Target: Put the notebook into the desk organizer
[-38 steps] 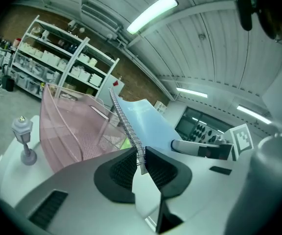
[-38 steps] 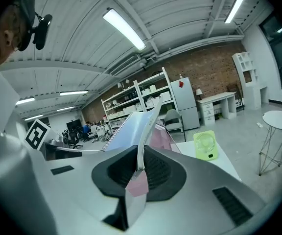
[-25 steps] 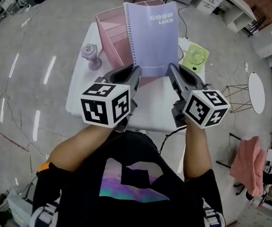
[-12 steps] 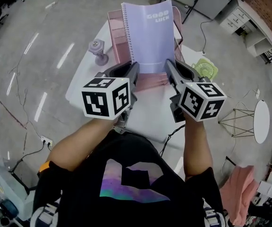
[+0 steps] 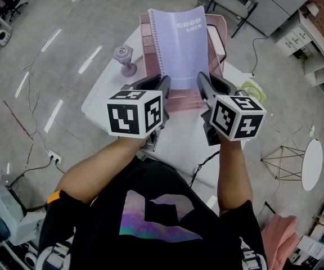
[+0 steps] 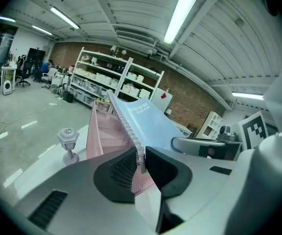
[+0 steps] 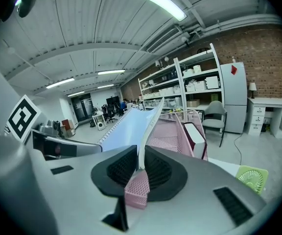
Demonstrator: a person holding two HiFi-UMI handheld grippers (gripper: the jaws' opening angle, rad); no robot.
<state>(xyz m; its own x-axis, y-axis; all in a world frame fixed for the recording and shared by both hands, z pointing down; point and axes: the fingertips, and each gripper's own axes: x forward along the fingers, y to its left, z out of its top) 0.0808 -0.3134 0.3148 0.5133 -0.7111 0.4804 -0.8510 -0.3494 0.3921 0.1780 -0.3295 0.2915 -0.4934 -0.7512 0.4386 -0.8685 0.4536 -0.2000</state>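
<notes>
Mesh desk organizer (image 5: 148, 35), matt notebook (image 5: 181, 44)

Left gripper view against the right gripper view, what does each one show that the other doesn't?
Only the left: the left gripper shut on the notebook at its spiral edge, plus a small purple object. Only the right: the right gripper shut on its plain edge, plus a green fan. Both: the notebook and the pink desk organizer.

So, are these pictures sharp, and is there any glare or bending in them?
Head view: sharp, notebook print readable, pale light streaks on the shiny floor, edges bent. Left gripper view: black rounded corners, bright ceiling lamp washed out. Right gripper view: the same, with curved shelves.
</notes>
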